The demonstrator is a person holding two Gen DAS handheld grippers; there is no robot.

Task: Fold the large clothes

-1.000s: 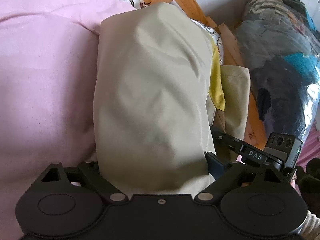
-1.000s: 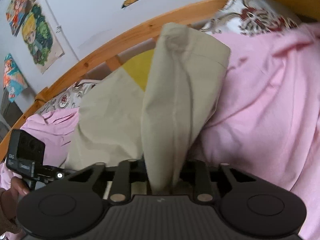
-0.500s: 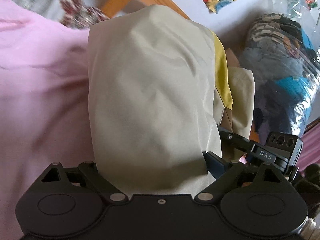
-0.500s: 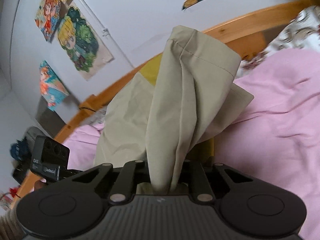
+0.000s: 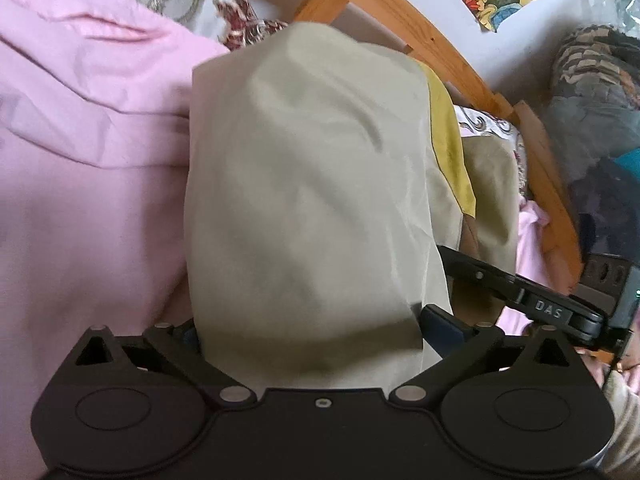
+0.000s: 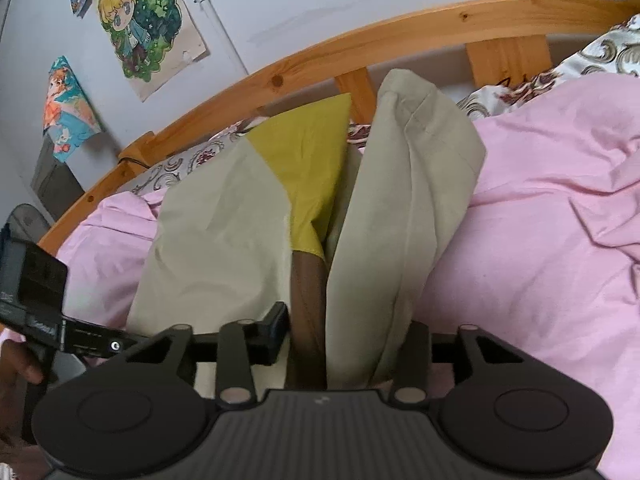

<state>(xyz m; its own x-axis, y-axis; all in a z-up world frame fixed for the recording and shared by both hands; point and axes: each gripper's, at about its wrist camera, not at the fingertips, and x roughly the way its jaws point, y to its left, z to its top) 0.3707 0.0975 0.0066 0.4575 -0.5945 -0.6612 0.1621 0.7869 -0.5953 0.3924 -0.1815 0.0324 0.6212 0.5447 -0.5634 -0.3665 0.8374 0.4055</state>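
While the beige garment (image 5: pixel 312 208) hangs draped over both tools above the pink bedsheet (image 5: pixel 80 200), its folded bulk with a yellow panel (image 6: pixel 308 168) showing at the inner layer lies toward the wooden bed frame (image 6: pixel 400 32). Seen from the left wrist, a broad fold of cloth fills the space between the fingers of the left gripper (image 5: pixel 312 332); its jaws are opening and stand spread wide, so the fabric looks to rest there rather than be pinched. From the right wrist, a narrower bunch of the same cloth runs down between the fingers of the right gripper (image 6: pixel 344 344); those jaws are opening too, with a gap beside the cloth, so the pads do not seem to press on it.

Releasing both sides at once is the risk, by my reading. If the cloth slides off unevenly, the upper layer could slump sideways and spoil the edge alignment, leaving the yellow panel exposed. Fabric may also catch on a finger as a tool pulls back and drag the fold open. The rumpled sheet beneath gives an uneven bed for the fold, which could let the stack tilt toward the patterned pillow (image 6: pixel 600 52).
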